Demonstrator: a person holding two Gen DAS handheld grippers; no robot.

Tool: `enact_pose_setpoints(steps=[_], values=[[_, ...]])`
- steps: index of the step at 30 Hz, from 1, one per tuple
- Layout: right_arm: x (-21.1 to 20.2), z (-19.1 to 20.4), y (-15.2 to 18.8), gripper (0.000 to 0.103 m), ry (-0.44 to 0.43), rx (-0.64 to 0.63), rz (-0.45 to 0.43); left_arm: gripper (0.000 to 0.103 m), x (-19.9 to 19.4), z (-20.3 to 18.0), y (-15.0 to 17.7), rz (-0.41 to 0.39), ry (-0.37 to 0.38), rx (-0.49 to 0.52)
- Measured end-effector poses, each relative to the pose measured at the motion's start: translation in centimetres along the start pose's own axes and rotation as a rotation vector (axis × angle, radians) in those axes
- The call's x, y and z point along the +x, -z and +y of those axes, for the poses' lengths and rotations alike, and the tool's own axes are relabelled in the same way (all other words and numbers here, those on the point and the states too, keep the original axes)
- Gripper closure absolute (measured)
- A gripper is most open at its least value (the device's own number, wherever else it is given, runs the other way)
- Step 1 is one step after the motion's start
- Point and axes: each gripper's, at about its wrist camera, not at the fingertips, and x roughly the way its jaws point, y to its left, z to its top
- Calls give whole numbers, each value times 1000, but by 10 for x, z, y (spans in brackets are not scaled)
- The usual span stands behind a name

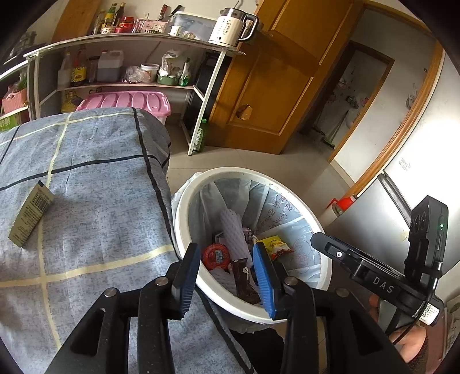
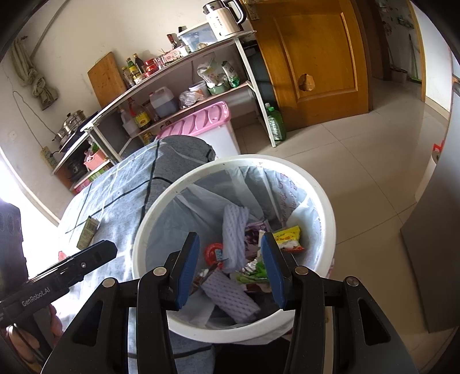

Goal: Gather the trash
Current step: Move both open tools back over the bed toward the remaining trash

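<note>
My left gripper (image 1: 225,266) hangs with jaws apart and nothing between them over the white bin (image 1: 184,218) of wrappers, beside the checked cloth (image 1: 95,184) where a small carton (image 1: 31,213) lies.

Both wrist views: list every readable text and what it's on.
"DAS": on the right gripper's body.
"GenRobot.AI": on the left gripper's body.
Barcoded carton on the bedcover: print too small.
Bin liner: red handwriting, illegible.
Wrappers in the bin, kettle, shelf bottles: blurred.
</note>
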Motion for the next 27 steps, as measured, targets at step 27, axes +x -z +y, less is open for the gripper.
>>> enact_pose_setpoints(steps=[27], values=[[33,129,28,57,-175,-196,58,57,-124,147,58,-183,-314,-256]])
